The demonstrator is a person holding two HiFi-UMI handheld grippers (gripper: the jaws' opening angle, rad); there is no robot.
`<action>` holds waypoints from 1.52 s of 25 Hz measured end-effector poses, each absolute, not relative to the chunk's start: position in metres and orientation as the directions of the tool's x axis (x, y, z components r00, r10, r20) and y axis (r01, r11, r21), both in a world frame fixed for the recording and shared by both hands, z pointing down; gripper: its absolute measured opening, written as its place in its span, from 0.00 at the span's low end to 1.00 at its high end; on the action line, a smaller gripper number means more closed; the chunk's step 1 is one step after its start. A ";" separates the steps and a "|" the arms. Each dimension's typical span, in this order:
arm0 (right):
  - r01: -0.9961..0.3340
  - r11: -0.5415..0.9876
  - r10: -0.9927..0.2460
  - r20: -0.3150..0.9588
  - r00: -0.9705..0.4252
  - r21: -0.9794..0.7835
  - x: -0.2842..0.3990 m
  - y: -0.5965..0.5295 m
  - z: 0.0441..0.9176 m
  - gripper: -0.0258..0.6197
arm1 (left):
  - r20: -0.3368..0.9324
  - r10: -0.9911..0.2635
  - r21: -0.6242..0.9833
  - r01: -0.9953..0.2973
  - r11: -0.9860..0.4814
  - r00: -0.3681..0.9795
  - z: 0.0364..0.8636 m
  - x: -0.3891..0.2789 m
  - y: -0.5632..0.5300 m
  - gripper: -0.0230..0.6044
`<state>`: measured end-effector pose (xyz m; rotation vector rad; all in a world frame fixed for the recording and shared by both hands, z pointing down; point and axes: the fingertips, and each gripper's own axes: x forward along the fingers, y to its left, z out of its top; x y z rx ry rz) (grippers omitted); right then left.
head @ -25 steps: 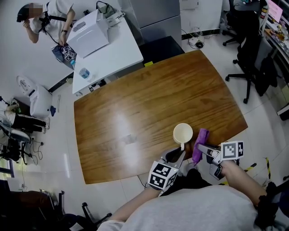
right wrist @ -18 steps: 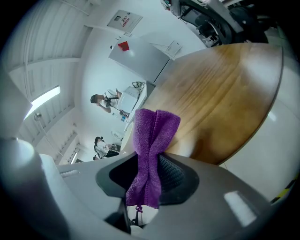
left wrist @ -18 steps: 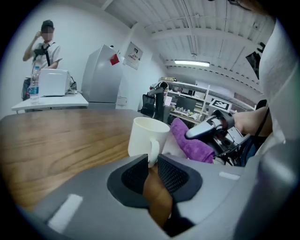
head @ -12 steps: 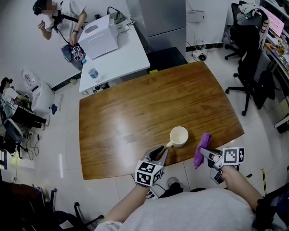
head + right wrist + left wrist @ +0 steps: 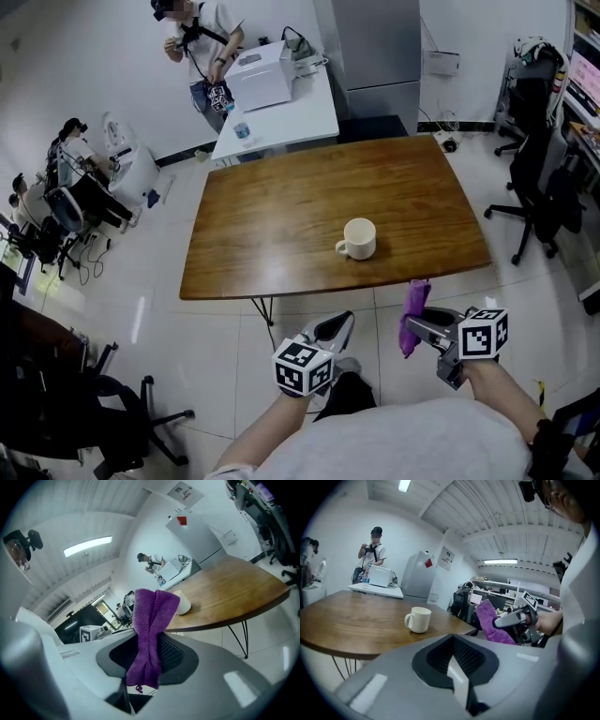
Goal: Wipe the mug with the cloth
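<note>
My right gripper [image 5: 419,322] jaws clamp the cloth [image 5: 412,307], left gripper [image 5: 336,325] jaws just closed empty, mug [image 5: 359,238] at twelve o'clock on the counter [image 5: 272,234].

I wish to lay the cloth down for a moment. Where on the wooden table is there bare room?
The wooden table holds only the mug, right of centre toward the front edge. Free: the left half, the far strip toward the white table, the right end beyond the mug. Crowded: around the box on the white table.

Purple cloth [image 5: 412,317], cream-white mug [image 5: 360,238], glossy brown wood-grain table [image 5: 281,220], white floor [image 5: 187,342]
</note>
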<state>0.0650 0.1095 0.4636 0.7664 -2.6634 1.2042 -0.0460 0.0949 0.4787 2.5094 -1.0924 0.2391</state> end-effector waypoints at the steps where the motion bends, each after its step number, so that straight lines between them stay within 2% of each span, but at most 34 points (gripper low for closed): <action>1: -0.484 0.580 -0.380 0.308 -0.872 -0.656 0.071 0.134 0.461 0.23 | 0.292 -0.659 0.297 -0.720 -0.627 0.693 0.472 -0.033 0.123 0.04; 5: -0.448 0.657 -0.327 0.305 -0.894 -0.607 0.092 0.217 0.439 0.23 | 0.267 -0.617 0.322 -0.672 -0.667 0.740 0.442 0.011 0.218 0.04; 11: -0.416 0.724 -0.297 0.296 -0.908 -0.550 0.102 0.285 0.415 0.23 | 0.236 -0.618 0.319 -0.661 -0.679 0.750 0.408 0.028 0.285 0.04; 27: -0.434 0.791 -0.323 0.308 -0.895 -0.431 0.074 0.338 0.371 0.23 | 0.156 -0.590 0.271 -0.609 -0.745 0.792 0.351 0.011 0.329 0.04; 38: -0.458 0.787 -0.333 0.340 -0.880 -0.414 0.052 0.359 0.370 0.23 | 0.172 -0.538 0.261 -0.565 -0.783 0.825 0.350 -0.002 0.350 0.04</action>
